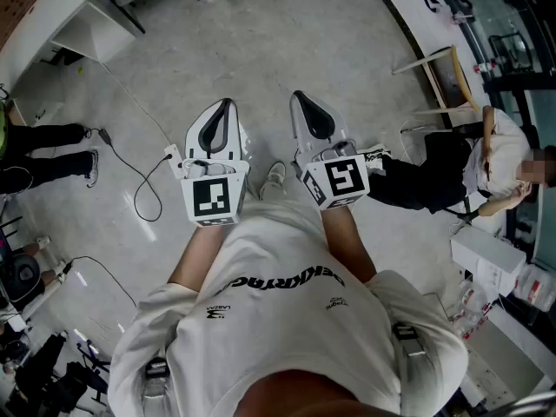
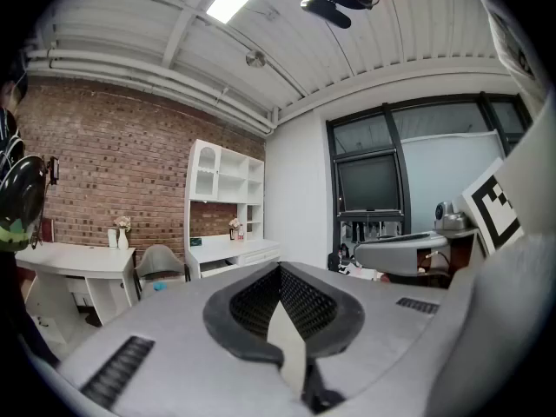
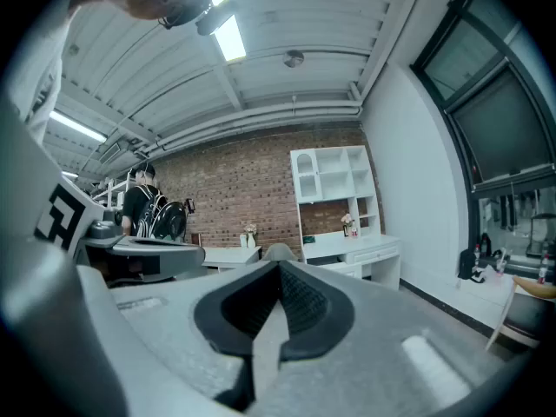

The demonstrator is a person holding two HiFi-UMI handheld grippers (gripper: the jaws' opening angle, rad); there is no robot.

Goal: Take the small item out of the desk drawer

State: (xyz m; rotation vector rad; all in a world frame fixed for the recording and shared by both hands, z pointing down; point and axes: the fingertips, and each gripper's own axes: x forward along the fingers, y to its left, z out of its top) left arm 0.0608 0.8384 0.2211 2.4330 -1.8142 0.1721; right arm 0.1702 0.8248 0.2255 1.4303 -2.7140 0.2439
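Observation:
Both grippers are held side by side in front of the person's chest, pointing out over the grey floor. In the head view my left gripper (image 1: 226, 105) and my right gripper (image 1: 299, 96) each have their jaws pressed together with nothing between them. The left gripper view shows my left gripper (image 2: 280, 269) shut, with my right gripper (image 2: 404, 252) beside it. Far off stands a white desk (image 2: 233, 253) with a shelf unit above it. In the right gripper view the same desk (image 3: 358, 250) shows a drawer front. No small item is in sight.
A person sits at the right (image 1: 473, 172) near a wooden chair (image 1: 447, 69). Another person's legs (image 1: 43, 150) stand at the left. Cables (image 1: 143, 185) trail over the floor. White furniture (image 1: 74, 20) stands at the upper left, and white boxes (image 1: 486, 252) lie at the right.

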